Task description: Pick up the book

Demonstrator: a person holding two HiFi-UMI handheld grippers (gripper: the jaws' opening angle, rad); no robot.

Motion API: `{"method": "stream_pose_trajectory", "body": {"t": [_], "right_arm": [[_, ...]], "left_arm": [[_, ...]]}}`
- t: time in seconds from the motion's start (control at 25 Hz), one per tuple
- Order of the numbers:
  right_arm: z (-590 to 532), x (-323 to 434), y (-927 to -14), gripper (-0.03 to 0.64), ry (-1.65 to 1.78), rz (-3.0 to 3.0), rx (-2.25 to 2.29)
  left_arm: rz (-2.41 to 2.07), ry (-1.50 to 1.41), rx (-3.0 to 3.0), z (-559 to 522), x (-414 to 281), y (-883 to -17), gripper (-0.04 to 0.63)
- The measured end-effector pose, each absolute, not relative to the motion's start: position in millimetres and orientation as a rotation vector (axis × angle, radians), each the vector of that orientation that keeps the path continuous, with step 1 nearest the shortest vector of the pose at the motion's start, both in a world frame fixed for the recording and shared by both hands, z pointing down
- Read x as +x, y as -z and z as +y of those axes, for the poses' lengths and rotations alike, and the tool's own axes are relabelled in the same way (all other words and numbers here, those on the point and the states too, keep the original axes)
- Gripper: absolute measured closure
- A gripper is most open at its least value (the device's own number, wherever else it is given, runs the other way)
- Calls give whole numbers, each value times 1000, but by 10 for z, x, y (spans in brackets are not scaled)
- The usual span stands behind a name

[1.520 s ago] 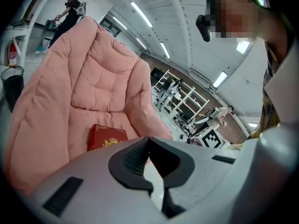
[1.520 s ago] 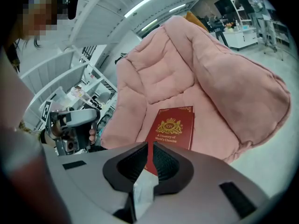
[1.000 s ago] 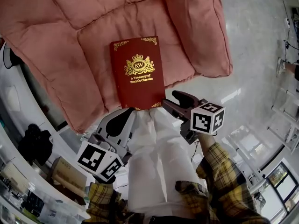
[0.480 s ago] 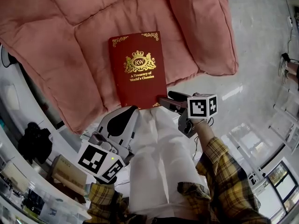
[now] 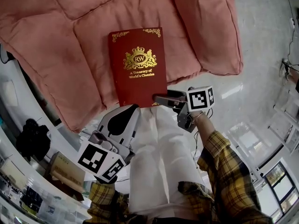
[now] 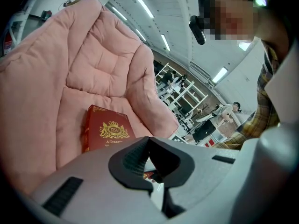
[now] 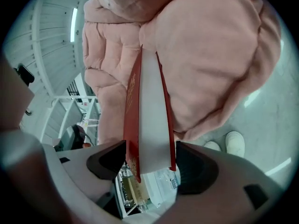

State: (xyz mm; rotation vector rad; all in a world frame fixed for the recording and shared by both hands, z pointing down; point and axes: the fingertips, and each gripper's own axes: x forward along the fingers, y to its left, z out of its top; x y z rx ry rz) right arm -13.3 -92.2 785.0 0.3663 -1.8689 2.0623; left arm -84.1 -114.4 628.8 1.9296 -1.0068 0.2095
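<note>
We see a book point(image 5: 138, 66) with a matt red cover and shiny gold stamping, and a cushion point(image 5: 60, 41) of soft, matt pink cloth. The floor point(image 5: 261, 55) at the frame's right looks smooth and glossy.

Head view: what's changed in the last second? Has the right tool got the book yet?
The right tool moved in, rolled, and opened wide; its jaws now straddle the near right corner of the red hardcover book, pads not visibly pressing. Nothing taken hold of. The left tool, the book and the pink quilted cushion stayed put.
</note>
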Motion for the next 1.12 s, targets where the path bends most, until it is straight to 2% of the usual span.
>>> {"method": "stream_pose_trajectory", "body": {"t": [0.32,0.6,0.92,1.12], "right_arm": [[-1049,-105,-7565,298,-2063,-2013,316],[-1263,-216,-7453,299,-2265,-2095,319],[-1354,-466,-7412,301,-2186,-2079,289],[-1328,-523,-7339,335,-2153,-2039,304]], "left_arm": [[-1010,-201,1926,-1085,-786,-6277,591],[-1027,-201,1923,-1029,-756,-6325,591],[-1074,-190,1909,-1008,-809,-6311,591],[-1093,-171,1911,-1020,-879,-6183,591]]}}
